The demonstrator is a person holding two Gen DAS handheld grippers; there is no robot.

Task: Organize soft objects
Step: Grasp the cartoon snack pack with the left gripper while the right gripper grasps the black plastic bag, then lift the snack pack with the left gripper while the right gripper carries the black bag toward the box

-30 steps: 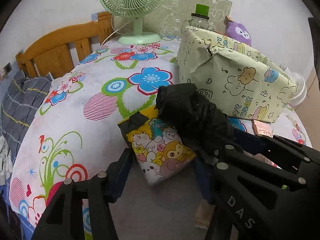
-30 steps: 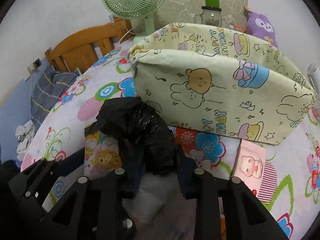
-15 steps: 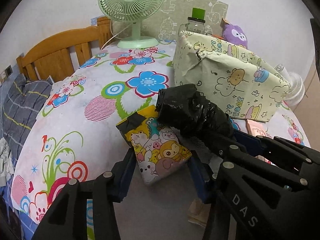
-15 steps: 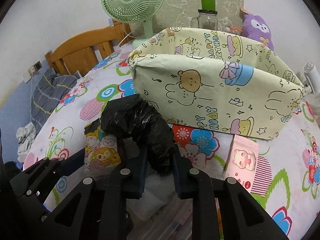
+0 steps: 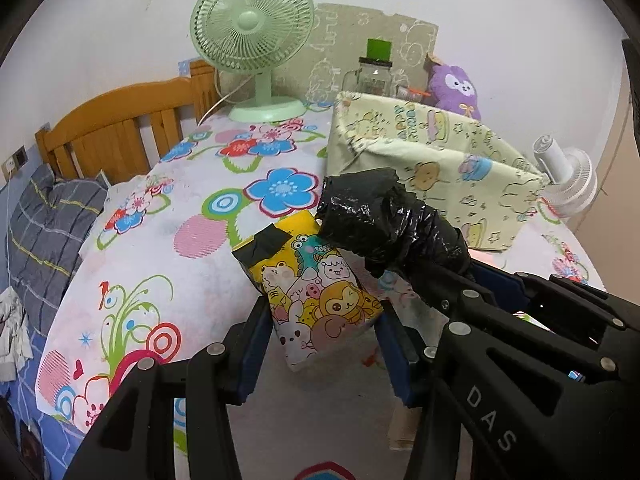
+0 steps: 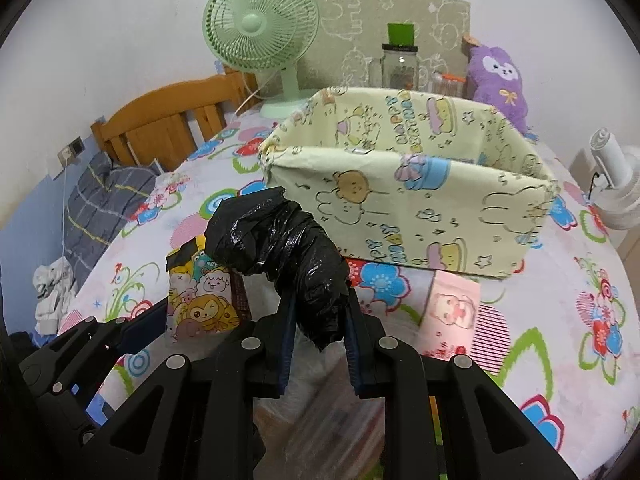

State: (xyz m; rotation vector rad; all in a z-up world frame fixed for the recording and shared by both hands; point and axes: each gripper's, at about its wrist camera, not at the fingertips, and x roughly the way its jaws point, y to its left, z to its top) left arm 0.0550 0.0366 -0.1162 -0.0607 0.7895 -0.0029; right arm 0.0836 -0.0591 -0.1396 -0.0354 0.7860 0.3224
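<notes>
2 grippers, left gripper [image 5: 320, 344] 1 cartoon pack [image 5: 316, 284], right gripper [image 6: 318, 340] 1 blk bag roll [image 6: 288, 256]

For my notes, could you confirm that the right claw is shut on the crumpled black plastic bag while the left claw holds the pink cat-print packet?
Not quite: in the left wrist view the left claw holds the yellow cartoon-animal packet. The right claw is indeed shut on the crumpled black plastic bag.
</notes>
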